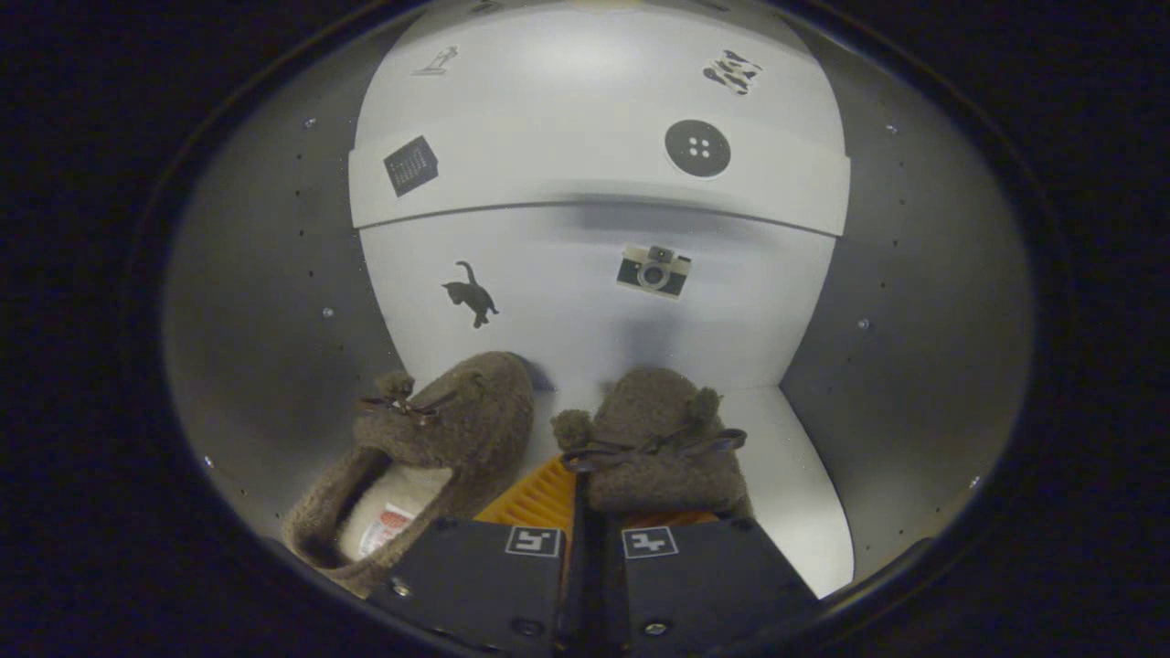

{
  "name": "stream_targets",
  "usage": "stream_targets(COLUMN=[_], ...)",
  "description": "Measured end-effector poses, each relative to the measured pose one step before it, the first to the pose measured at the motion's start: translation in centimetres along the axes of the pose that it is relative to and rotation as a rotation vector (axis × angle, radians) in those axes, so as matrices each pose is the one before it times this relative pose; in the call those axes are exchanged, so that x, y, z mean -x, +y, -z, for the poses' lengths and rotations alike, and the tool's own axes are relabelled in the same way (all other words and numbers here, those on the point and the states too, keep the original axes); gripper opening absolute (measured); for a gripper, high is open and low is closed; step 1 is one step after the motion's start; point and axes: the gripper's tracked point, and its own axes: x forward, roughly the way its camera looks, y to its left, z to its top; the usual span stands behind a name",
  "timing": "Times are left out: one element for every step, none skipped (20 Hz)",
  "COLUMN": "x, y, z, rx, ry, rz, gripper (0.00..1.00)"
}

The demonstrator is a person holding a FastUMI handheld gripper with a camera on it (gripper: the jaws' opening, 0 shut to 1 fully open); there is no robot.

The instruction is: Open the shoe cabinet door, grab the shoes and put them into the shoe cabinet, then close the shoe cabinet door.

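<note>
No legible writing is seen; the label in the left slipper (416,457) is blurred. Both fuzzy brown bow-tied slippers are seen on the cabinet (804,457) floor, against the stickered back wall. The right slipper (658,448) is clamped by the tongs (585,512). Open floor lies to its right.

Dim, top-lit interior; soft shadows, slight blur, strong fisheye bending at edges.

Home shoe cabinet (274,302), stickered inside
</note>
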Motion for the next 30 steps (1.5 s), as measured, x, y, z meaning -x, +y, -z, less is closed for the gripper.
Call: stream_targets(x=[0.393, 0.641, 0.703, 1.038, 1.052, 1.016, 1.403, 1.421, 1.84, 2.162, 2.356, 2.481, 2.547, 2.587, 2.575, 2.679, 2.566, 2.543, 2.589, 2.4, 2.527, 2.622, 2.39, 2.336, 2.182, 2.315, 2.08, 1.854, 1.676, 1.7], y=[0.061, 0.068, 0.217, 0.16, 0.186, 0.151, -0.098, 0.064, 0.106, 0.226, 0.507, 0.241, 0.33, 0.366, 0.355, 0.47, 0.307, 0.111, -0.035, -0.197, -0.078, 0.198, 0.258, -0.065, -0.382, -0.514, -0.603, -1.005, -1.184, -1.501], z=[0.138, -0.206, -0.172, -0.001, 0.135, -0.097, 0.138, -0.096, -0.226, -0.347, -0.284, -0.386, -0.56, -0.252, -0.292, 0.117, 0.078, 0.1, 0.09, 0.209, 0.325, 0.582, 0.459, 0.456, 0.329, 0.338, 0.153, 0.087, -0.217, 0.028], rx=[-0.01207, 0.00037, 0.01004, 0.01041, 0.00601, 0.00215, 0.01161, 0.01083, 0.00924, 0.00561, 0.00023, -0.00413, -0.01099, -0.00603, -0.01276, -0.02399, -0.02319, -0.00965, 0.00465, 0.01218, 0.0137, 0.00917, 0.0053, 0.00503, 0.00434, 0.00044, 0.00096, -0.00145, -0.00197, -0.00484], ry=[0.00299, -0.01025, -0.02217, -0.00966, -0.01859, -0.01819, -0.0211, -0.03244, -0.03677, -0.03659, -0.02874, -0.03235, -0.03739, -0.02791, -0.01762, -0.01726, -0.00965, -0.01849, -0.01843, -0.01905, -0.0087, -0.00018, -0.00062, 0.00029, 0.0006, 0.00186, 0.00166, -0.00143, -0.00766, -0.00263], rz=[-0.00541, -0.00644, -0.01473, -0.00014, -0.00335, 0.00134, 0.0048, 0.00457, 0.00424, -0.00618, -0.01539, -0.00267, -0.0097, -0.00498, -0.01088, -0.01048, -0.00991, -0.00741, 0.00086, 0.00889, 0.00392, -0.00854, -0.01312, -0.00299, 0.00228, 0.0053, 0.00608, 0.01318, 0.01727, 0.02383], gripper=[0.14, 0.21, 0.27, 0.36, 0.44, 0.52, 0.6, 0.68, 0.68, 0.68, 0.68, 0.69, 0.76, 0.83, 0.92, 1.0, 1.0, 1.0, 1.0, 1.0, 1.0, 1.0, 1.0, 1.0, 1.0, 1.0, 1.0, 1.0, 1.0, 1.0])
